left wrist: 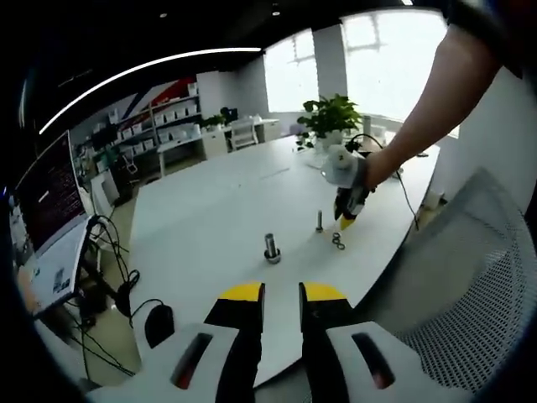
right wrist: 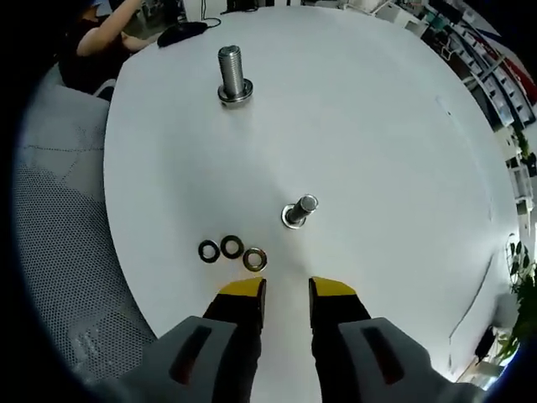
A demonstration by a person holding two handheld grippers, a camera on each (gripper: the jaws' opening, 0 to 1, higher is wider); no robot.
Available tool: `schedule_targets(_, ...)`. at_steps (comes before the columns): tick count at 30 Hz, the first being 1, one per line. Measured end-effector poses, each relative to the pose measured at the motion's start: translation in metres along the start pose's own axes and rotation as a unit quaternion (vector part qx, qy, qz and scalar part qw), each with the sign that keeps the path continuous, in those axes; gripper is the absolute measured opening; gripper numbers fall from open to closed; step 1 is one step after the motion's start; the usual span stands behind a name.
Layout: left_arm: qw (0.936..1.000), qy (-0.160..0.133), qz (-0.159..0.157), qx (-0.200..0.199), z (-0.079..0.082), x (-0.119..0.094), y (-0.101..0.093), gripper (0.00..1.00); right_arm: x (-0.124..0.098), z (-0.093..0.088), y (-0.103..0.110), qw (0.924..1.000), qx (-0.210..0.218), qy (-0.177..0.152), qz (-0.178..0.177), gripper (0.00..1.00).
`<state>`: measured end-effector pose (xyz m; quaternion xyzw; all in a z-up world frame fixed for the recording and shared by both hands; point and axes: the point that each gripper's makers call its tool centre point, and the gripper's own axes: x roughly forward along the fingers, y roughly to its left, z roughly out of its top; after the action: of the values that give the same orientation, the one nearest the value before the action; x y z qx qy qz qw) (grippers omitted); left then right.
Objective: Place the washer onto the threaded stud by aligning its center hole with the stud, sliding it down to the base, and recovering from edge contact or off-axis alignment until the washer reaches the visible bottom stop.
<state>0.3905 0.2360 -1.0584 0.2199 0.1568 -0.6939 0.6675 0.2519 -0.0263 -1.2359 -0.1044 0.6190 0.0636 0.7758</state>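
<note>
Three washers (right wrist: 232, 250) lie in a short row on the white table (right wrist: 377, 126), just beyond my right gripper (right wrist: 286, 289), which is open and holds nothing. A small threaded stud (right wrist: 299, 210) stands upright beyond them, slightly to the right. A larger stud (right wrist: 232, 75) stands farther off. In the left gripper view, my left gripper (left wrist: 281, 292) is open over the table's near edge, well short of the larger stud (left wrist: 272, 248). The small stud (left wrist: 320, 222) and washers (left wrist: 337, 242) lie farther on, below the right gripper (left wrist: 346, 220) in a person's hand.
A mesh office chair (left wrist: 470, 285) stands right of the table. A monitor (left wrist: 46, 197) and cables sit at the left, a potted plant (left wrist: 331, 117) at the table's far end. A black mouse (right wrist: 180, 32) lies near the far rim.
</note>
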Motion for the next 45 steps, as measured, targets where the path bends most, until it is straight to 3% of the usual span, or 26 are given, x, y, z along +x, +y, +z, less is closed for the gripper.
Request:
schedule_targets(5, 1.0, 0.002, 0.003, -0.003, -0.001, 0.0, 0.001, 0.14, -0.002, 0.001, 0.019, 0.9997, -0.022, 0.009, 0.011, 0.24)
schedule_targets(13, 1.0, 0.004, 0.004, -0.008, -0.001, 0.0, 0.002, 0.13, -0.001, 0.004, 0.025, 0.9996, -0.02, 0.004, 0.021, 0.24)
schedule_targets(15, 0.9999, 0.003, 0.004, -0.01, -0.001, 0.0, 0.002, 0.13, 0.004, 0.002, 0.018, 0.9997, -0.02, 0.0, 0.017, 0.24)
schedule_targets(16, 0.9999, 0.002, 0.004, -0.011, -0.001, 0.0, 0.003, 0.13, 0.007, -0.004, 0.005, 0.9998, -0.02, 0.008, -0.005, 0.24)
schedule_targets(20, 0.9999, 0.002, 0.004, -0.012, -0.001, 0.0, 0.003, 0.13, 0.006, -0.005, 0.007, 0.9999, 0.012, 0.002, 0.006, 0.24)
schedule_targets(22, 0.9999, 0.002, 0.004, -0.015, -0.001, 0.0, 0.003, 0.13, 0.012, -0.009, 0.002, 1.0, -0.001, 0.003, 0.006, 0.24)
schedule_targets(25, 0.9998, 0.002, 0.005, -0.017, 0.0, 0.0, 0.003, 0.13, 0.003, -0.001, 0.022, 0.9994, -0.019, -0.007, 0.028, 0.24)
schedule_targets(33, 0.9998, 0.002, 0.002, -0.018, 0.0, 0.0, 0.002, 0.13, 0.01, 0.0, 0.018, 0.999, -0.032, -0.011, 0.029, 0.22)
schedule_targets(34, 0.9998, 0.002, 0.002, -0.019, 0.0, 0.0, 0.002, 0.13, 0.0, 0.003, 0.023, 0.999, -0.035, -0.014, 0.024, 0.22)
schedule_targets(36, 0.9998, 0.002, 0.002, -0.019, 0.0, 0.0, 0.002, 0.13, 0.012, 0.006, 0.02, 0.9986, -0.036, -0.022, 0.031, 0.22)
schedule_targets(43, 0.9997, 0.002, 0.002, -0.022, 0.0, -0.001, 0.003, 0.13, 0.007, 0.014, 0.029, 0.9977, -0.05, -0.023, 0.039, 0.16)
schedule_targets(45, 0.9998, 0.001, 0.002, -0.022, 0.0, -0.001, 0.003, 0.13, 0.006, 0.015, 0.03, 0.9961, -0.077, -0.019, 0.038, 0.16)
